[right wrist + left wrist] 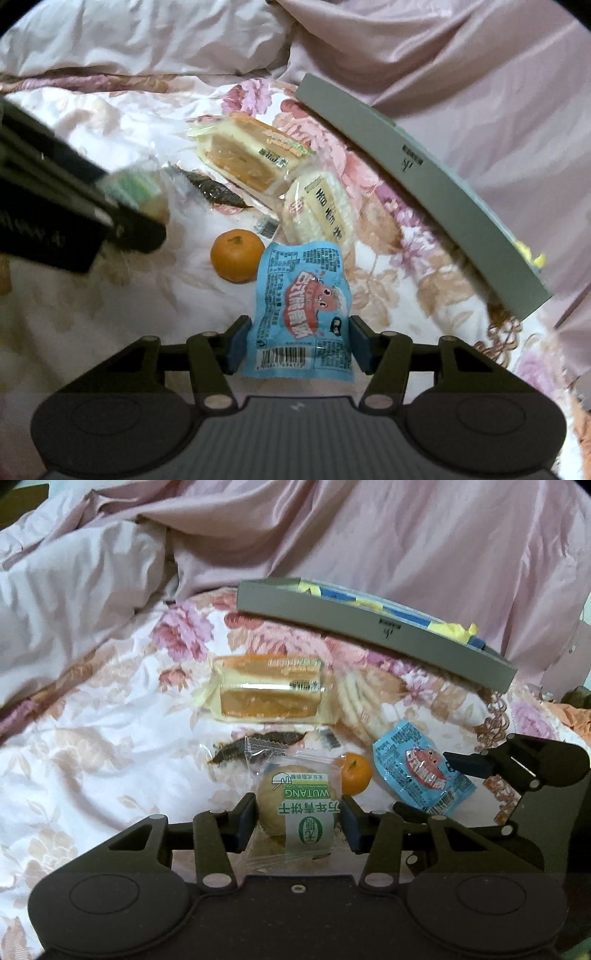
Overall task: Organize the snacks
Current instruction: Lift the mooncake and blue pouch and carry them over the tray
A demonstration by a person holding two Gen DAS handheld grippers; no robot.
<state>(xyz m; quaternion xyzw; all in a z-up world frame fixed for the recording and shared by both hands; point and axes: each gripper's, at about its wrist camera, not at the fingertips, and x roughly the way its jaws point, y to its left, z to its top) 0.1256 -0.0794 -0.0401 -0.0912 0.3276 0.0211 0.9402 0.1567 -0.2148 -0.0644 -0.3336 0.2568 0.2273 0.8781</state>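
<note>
Snacks lie scattered on a floral bedspread (92, 738). The left gripper (299, 821) is clamped on a clear-wrapped biscuit (295, 808), and the right gripper (299, 345) grasps a blue snack packet (301, 314). A tangerine (236, 254), a wrapped cake (267, 694) and what looks like a dried-fish pack (214, 188) lie near. Beyond stands a grey box (369, 631).
</note>
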